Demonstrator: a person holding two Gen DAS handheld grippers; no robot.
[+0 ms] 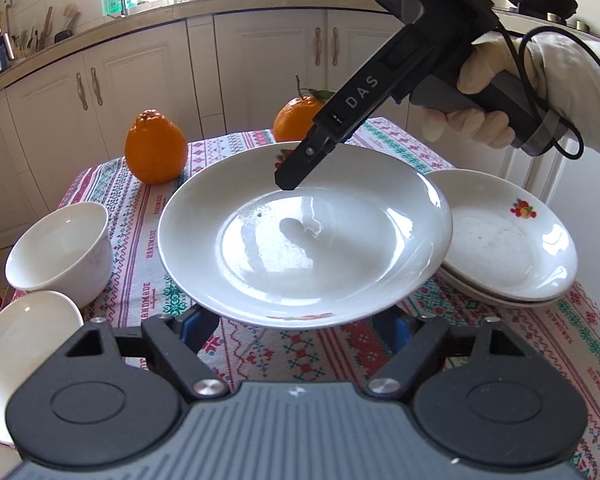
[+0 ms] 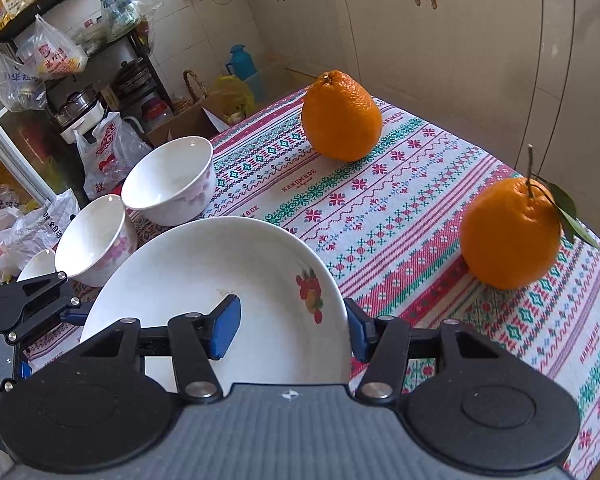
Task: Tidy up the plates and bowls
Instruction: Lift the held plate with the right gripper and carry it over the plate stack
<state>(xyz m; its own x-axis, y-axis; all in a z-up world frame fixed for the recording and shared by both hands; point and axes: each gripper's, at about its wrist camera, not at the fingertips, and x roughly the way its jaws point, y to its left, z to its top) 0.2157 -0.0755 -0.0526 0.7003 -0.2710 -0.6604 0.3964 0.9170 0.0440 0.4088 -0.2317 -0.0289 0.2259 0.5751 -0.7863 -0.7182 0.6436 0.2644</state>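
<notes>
A large white plate (image 1: 304,240) with a fruit print hangs above the tablecloth. My right gripper (image 2: 292,330) straddles its far rim with one blue pad inside and one outside; a gap shows between the pads and the rim. It also shows in the left wrist view (image 1: 288,182). My left gripper (image 1: 300,328) sits under the plate's near rim with its jaws wide apart and its fingertips hidden below it. The same plate fills the right wrist view (image 2: 220,280). A stack of white plates (image 1: 508,240) lies to the right. Two white bowls (image 2: 172,184) (image 2: 96,240) stand to the left.
Two oranges (image 2: 340,116) (image 2: 510,236) sit on the patterned tablecloth (image 2: 400,208). A third white dish (image 1: 16,356) lies at the left edge of the table. Kitchen cabinets (image 1: 140,68) stand behind the table. Bags and a shelf (image 2: 60,60) stand beyond the table's left side.
</notes>
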